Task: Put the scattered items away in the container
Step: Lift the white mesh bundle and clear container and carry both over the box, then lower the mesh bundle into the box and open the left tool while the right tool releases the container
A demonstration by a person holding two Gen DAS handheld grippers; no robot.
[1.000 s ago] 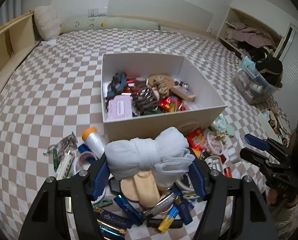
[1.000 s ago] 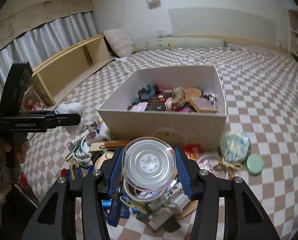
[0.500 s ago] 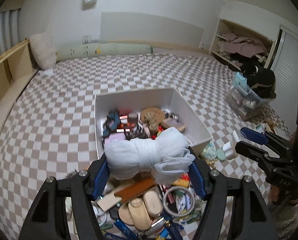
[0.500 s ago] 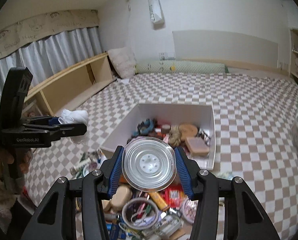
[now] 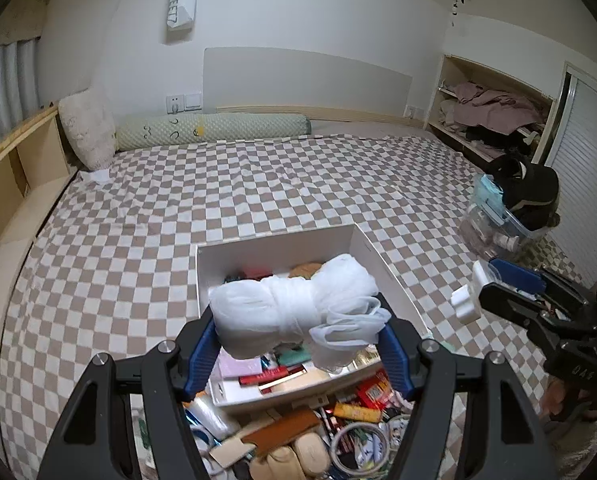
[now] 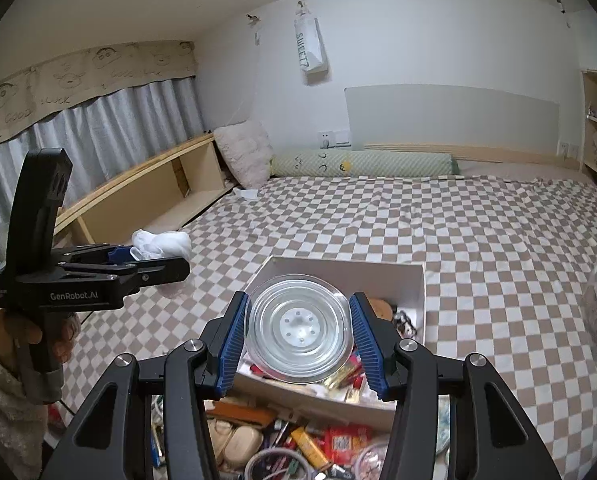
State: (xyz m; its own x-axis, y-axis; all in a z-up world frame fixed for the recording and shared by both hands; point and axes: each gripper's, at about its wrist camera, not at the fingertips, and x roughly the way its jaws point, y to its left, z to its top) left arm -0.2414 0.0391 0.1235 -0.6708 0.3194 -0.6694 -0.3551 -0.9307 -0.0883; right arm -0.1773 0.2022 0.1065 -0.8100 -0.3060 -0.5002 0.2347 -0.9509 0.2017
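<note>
My left gripper (image 5: 298, 340) is shut on a rolled white plastic bag bundle (image 5: 290, 308) and holds it high above the white box (image 5: 258, 248), which is partly full of small items. My right gripper (image 6: 298, 332) is shut on a clear round spool (image 6: 298, 328), also held above the box (image 6: 378, 270). The left gripper shows in the right wrist view (image 6: 150, 258) with the bundle (image 6: 160, 244). The right gripper shows in the left wrist view (image 5: 478, 292) with the spool (image 5: 468, 300) edge-on. Scattered items (image 5: 298, 432) lie in front of the box.
The box stands on a checkered bed cover (image 5: 178, 220). A green bolster (image 5: 214, 130) and a fluffy pillow (image 5: 86, 136) lie at the far end. A clear bin with dark clothing (image 5: 510, 208) stands at the right. Wooden shelving (image 6: 150, 188) runs along the left.
Both grippers have risen and pulled back with their loads; the box and scattered pile now sit lower and smaller in both views. Both grips are unchanged.
</note>
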